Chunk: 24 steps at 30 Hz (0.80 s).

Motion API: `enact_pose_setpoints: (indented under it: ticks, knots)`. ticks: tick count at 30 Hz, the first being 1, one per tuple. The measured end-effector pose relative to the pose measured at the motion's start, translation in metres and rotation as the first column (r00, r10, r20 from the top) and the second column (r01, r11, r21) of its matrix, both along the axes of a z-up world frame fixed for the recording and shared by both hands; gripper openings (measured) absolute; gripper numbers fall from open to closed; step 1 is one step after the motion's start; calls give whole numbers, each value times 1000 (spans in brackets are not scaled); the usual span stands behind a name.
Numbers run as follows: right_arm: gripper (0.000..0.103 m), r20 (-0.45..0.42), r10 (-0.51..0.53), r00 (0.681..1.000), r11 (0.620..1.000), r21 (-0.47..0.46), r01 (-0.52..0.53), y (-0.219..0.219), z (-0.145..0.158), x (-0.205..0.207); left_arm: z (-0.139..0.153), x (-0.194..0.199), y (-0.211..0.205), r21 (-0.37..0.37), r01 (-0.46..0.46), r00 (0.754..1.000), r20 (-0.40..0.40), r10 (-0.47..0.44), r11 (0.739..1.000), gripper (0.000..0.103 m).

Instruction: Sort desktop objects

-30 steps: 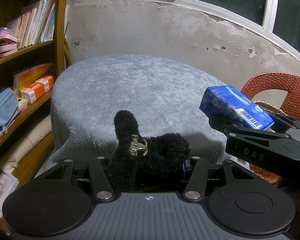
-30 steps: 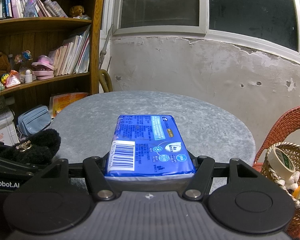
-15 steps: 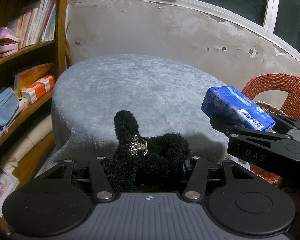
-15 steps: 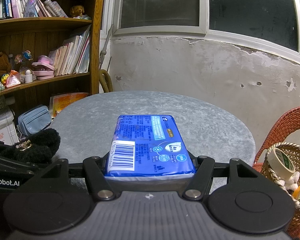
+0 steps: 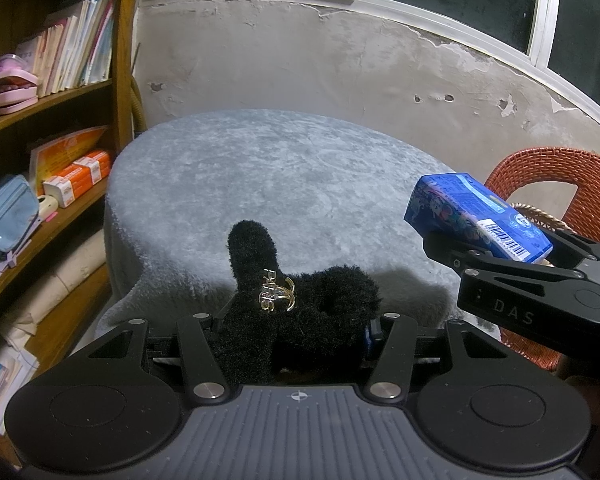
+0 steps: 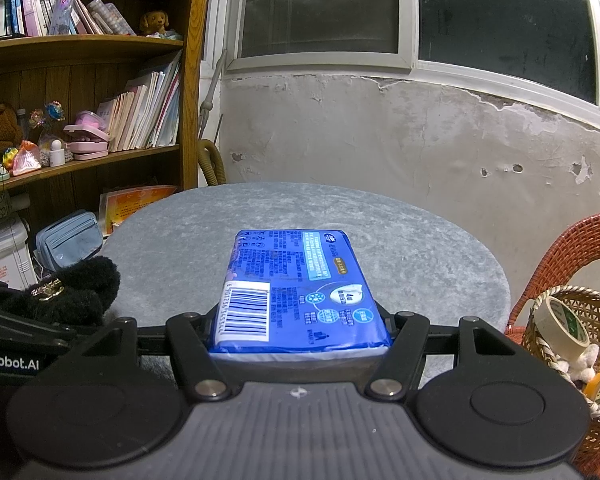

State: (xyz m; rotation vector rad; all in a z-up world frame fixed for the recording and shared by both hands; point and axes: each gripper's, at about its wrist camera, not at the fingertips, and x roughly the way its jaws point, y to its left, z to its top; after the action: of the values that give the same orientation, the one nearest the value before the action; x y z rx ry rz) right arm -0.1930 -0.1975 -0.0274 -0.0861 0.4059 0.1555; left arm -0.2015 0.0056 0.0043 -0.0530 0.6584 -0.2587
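My left gripper (image 5: pixel 296 332) is shut on a black fuzzy hair clip (image 5: pixel 300 308) with a gold logo, held before the near edge of the round grey-covered table (image 5: pixel 280 184). My right gripper (image 6: pixel 300 320) is shut on a blue tissue pack (image 6: pixel 300 288) and holds it level above the table's near edge. The tissue pack (image 5: pixel 476 216) also shows at the right of the left wrist view. The hair clip (image 6: pixel 64 292) shows at the left of the right wrist view.
A wooden bookshelf (image 5: pixel 60 120) with books, boxes and a blue pouch (image 5: pixel 4 216) stands at the left. An orange wicker chair (image 5: pixel 560 184) holds a woven basket (image 6: pixel 572 332) with tape rolls at the right. A peeling wall and window lie behind.
The right gripper with the tissue pack has sunk slightly in the left wrist view. The left gripper holds almost still.
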Motion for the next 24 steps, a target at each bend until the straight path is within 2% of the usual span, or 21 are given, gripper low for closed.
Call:
enact_pose_setpoints:
  ticks: [24]
  knots:
    - [61,0,-1,1000,1000,0,1,2,0,0,0,1,1,3,-2,1000,0,2,1000,60]
